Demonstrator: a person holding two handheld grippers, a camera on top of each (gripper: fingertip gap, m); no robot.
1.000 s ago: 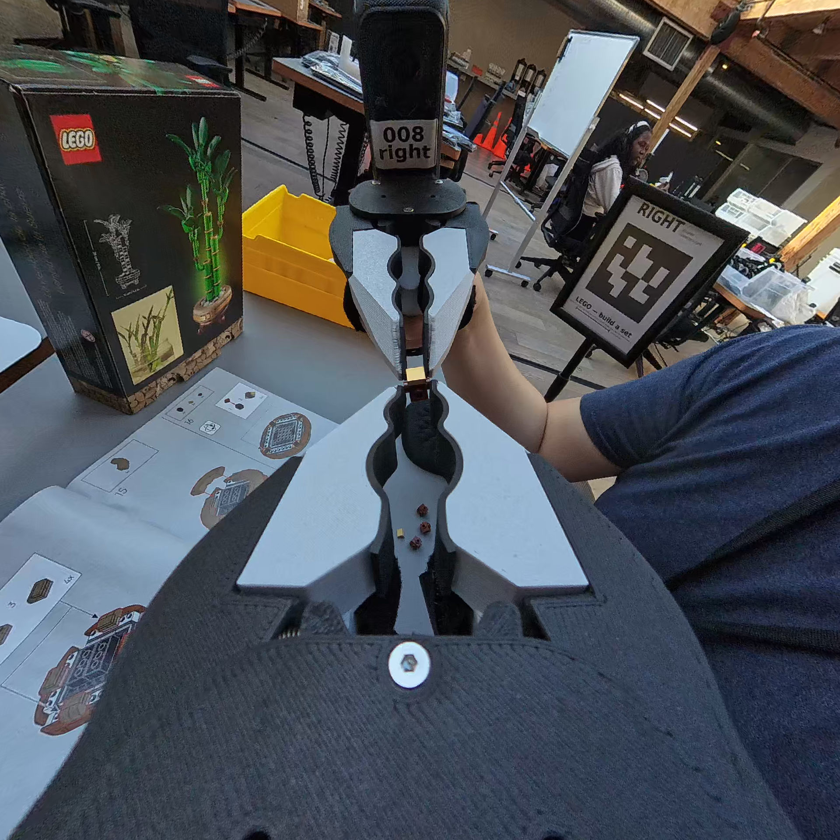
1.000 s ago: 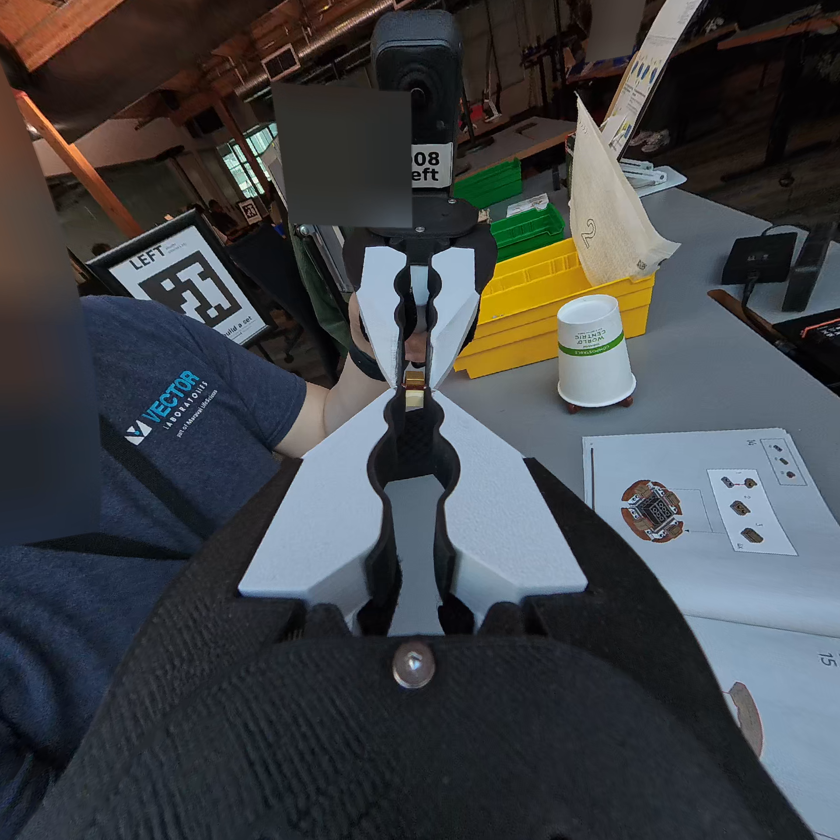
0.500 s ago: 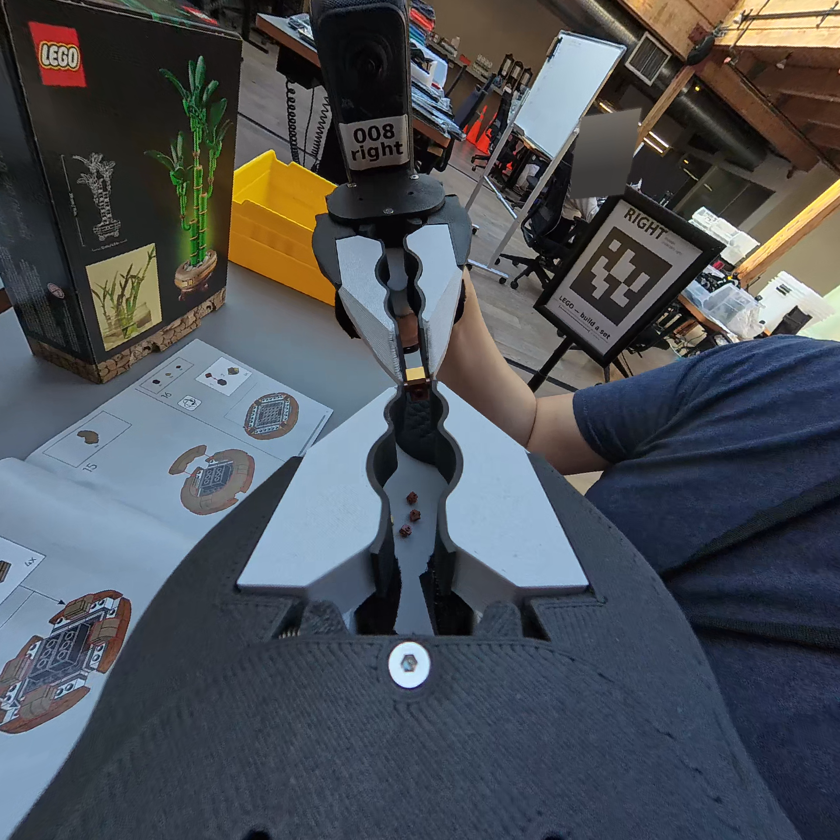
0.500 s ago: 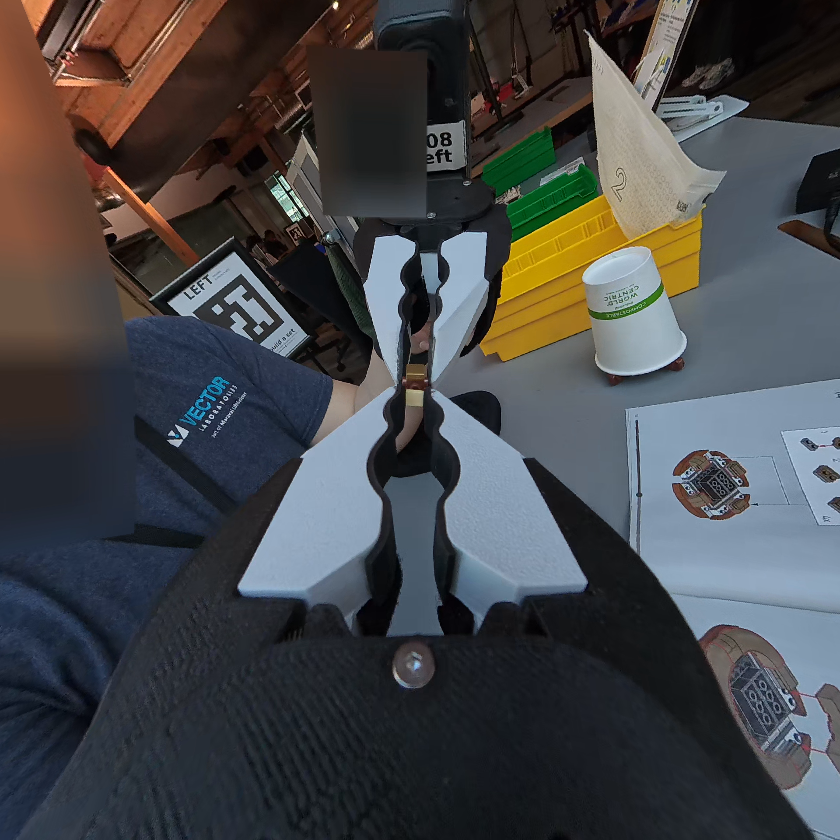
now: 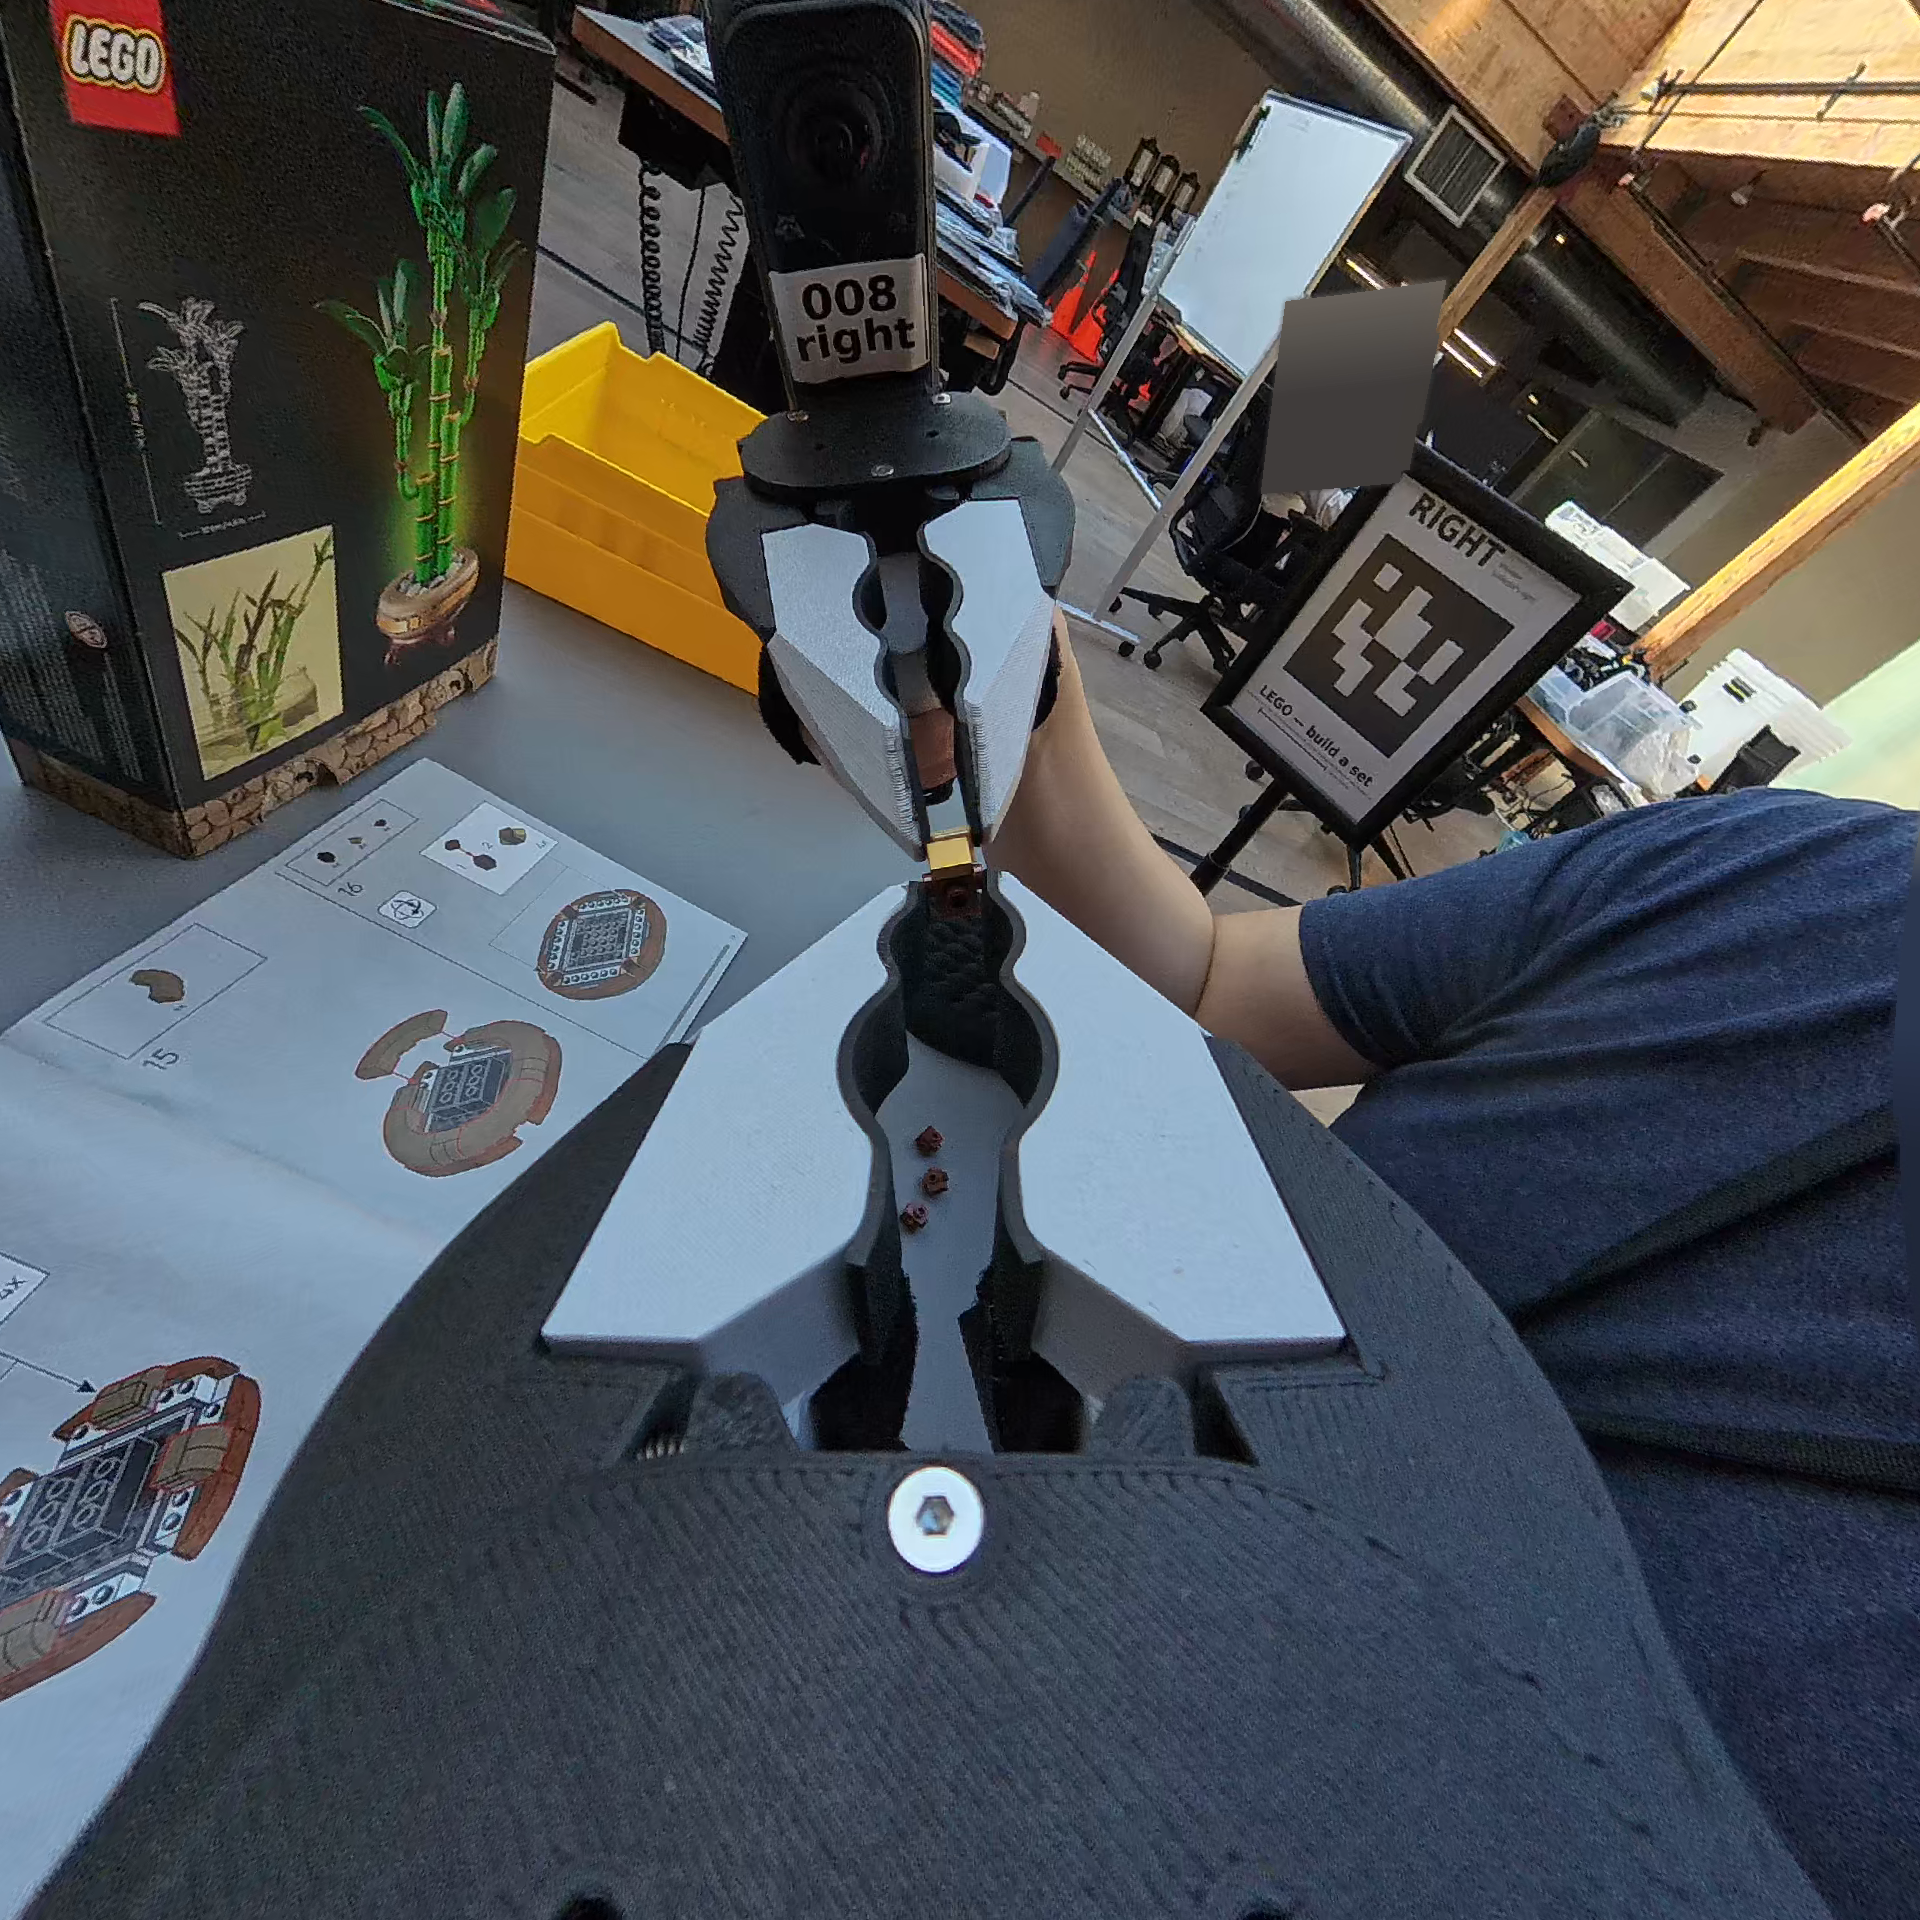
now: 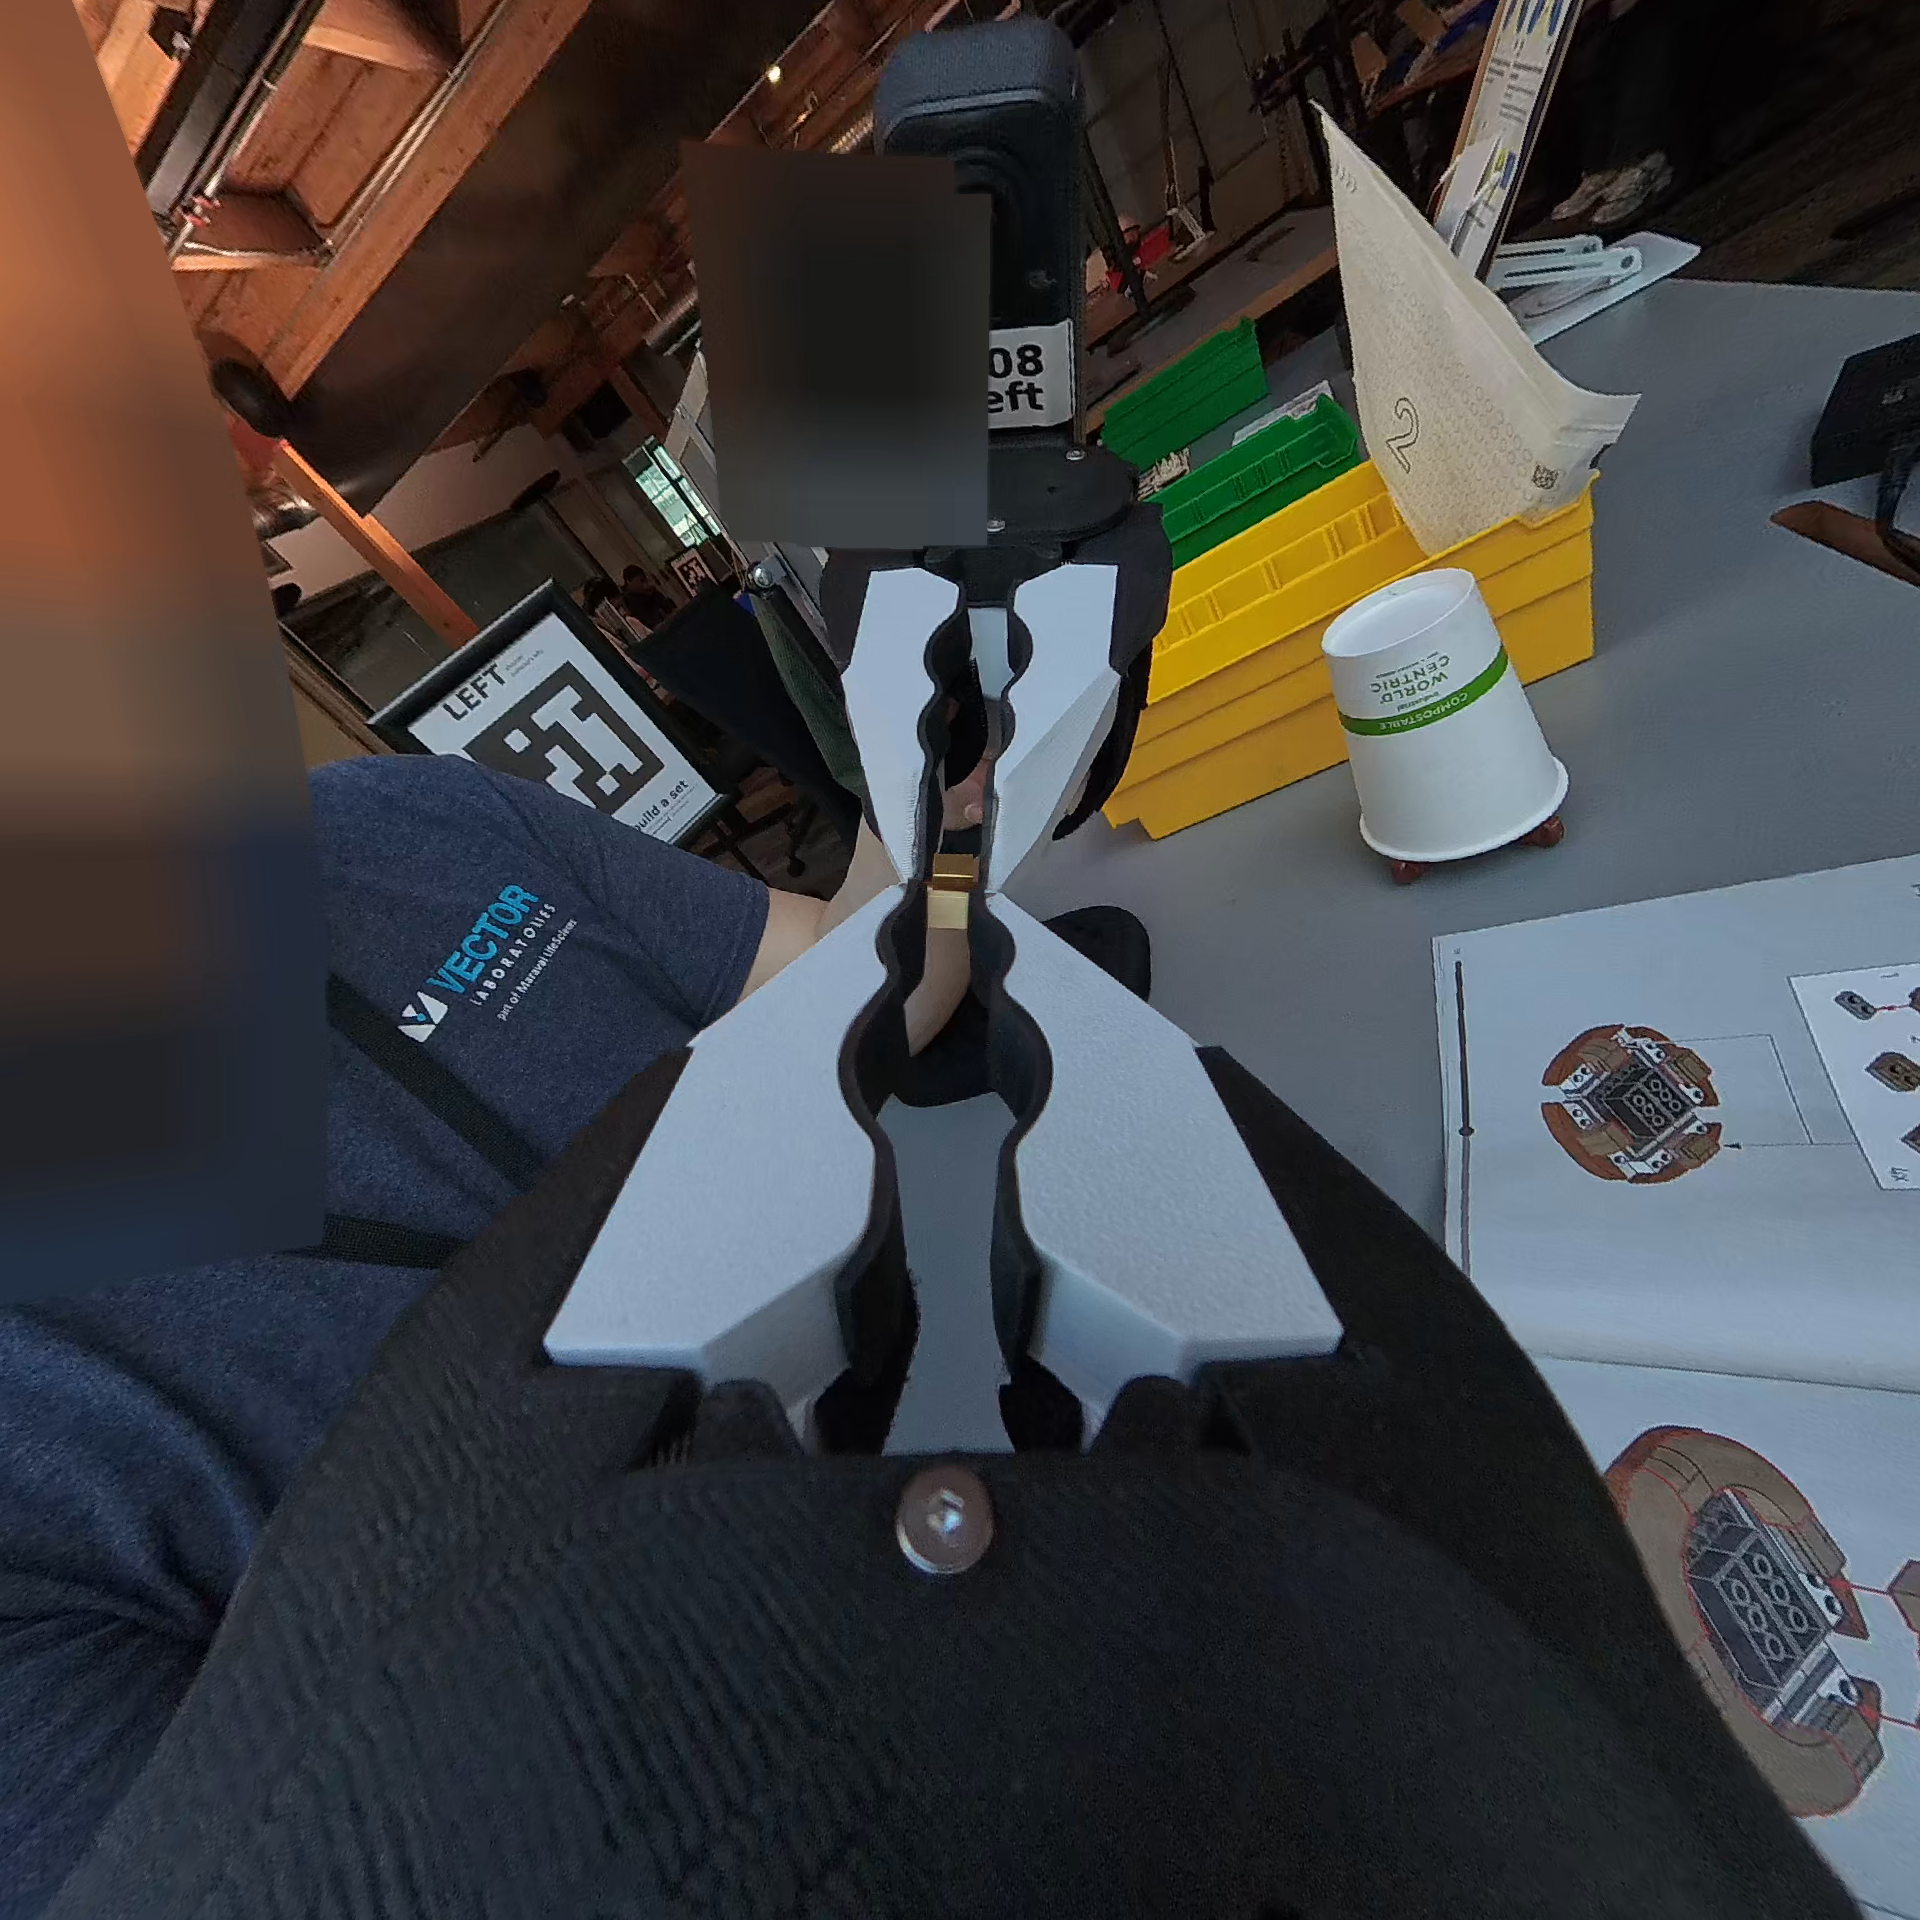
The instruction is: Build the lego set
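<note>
Both wrist views are sharp and evenly lit by soft daylight, with the brightest patches on the pale faces of the left tongs (image 5: 951, 896) and the right tongs (image 6: 948, 914), which look almost white in the right wrist view. Wide-angle distortion bends straight lines toward the edges (the wooden beams (image 5: 1766, 187) and the instruction booklet (image 5: 312, 1039) curve plainly), and the black housings close to each lens fall dim and grainy. Shadows on the grey desk (image 6: 1714, 748) are faint and soft-edged, the far room sits darker under the ceiling, and a mild sheen shows on the glossy box (image 5: 260, 364).
</note>
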